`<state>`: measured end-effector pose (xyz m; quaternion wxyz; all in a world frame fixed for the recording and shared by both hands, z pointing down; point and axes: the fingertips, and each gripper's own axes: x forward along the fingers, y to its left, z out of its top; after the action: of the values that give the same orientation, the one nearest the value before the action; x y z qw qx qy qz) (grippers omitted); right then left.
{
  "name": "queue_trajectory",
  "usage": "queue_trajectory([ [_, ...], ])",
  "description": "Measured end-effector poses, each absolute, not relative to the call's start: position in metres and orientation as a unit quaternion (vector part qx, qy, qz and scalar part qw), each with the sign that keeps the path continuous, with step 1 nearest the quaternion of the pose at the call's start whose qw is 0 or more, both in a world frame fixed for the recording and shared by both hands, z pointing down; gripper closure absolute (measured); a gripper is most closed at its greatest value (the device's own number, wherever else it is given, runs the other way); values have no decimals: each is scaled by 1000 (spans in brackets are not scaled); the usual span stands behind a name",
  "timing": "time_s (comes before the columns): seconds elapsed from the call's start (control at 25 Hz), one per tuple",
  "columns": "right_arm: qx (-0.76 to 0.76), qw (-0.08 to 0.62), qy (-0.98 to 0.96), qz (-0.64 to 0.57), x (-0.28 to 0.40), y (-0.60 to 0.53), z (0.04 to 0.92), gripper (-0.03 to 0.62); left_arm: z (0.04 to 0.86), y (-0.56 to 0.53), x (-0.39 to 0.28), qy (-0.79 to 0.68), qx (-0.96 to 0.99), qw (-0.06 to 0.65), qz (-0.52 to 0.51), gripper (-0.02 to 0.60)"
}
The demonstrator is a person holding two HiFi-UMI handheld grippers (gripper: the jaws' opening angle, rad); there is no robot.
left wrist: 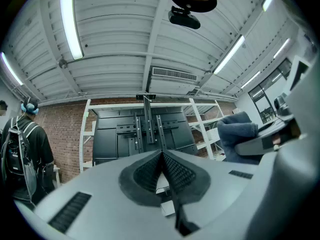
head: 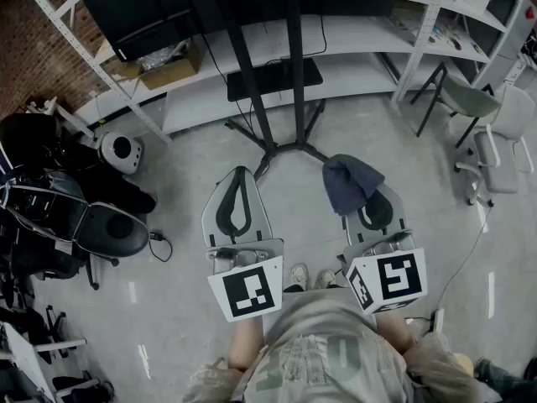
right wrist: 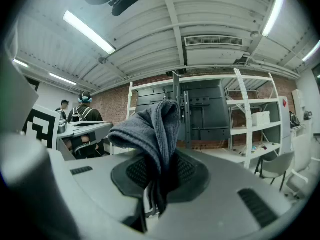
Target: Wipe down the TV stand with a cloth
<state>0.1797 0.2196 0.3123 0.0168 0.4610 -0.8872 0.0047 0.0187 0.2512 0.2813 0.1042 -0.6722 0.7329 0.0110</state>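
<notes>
Shows a pale concrete floor marked with short white strips. Has white metal shelving against a red brick wall. Holds a black office chair at left, pale grey chairs at right. Lit by tube lights on a white ribbed ceiling.

A black chair is standing at left beside a round white device; a grey chair is sitting at right (near the shelving), and a box is resting on a low shelf.
</notes>
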Motion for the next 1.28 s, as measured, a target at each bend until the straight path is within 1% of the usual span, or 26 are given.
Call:
queue_trajectory([
  [0.36, 462, 23, -887, -4, 177, 222, 312, 537, 278, 256, 12, 736, -668, 108, 14, 566],
  [0.56, 444, 27, -895, -24, 160, 226, 311, 536, 277, 255, -2, 735, -669, 105, 20, 566],
  [0.8, 455, 27, -890, -15, 146, 228, 317, 536, 283, 256, -27, 732, -672, 108, 27, 566],
  [1.12, 490, 39, -871, -4, 155, 225, 328, 536, 295, 247, -49, 726, -680, 94, 38, 566],
  [1.28, 499, 28, -866, 5, 156, 213, 329, 536, 299, 232, -51, 722, -685, 88, 38, 566],
])
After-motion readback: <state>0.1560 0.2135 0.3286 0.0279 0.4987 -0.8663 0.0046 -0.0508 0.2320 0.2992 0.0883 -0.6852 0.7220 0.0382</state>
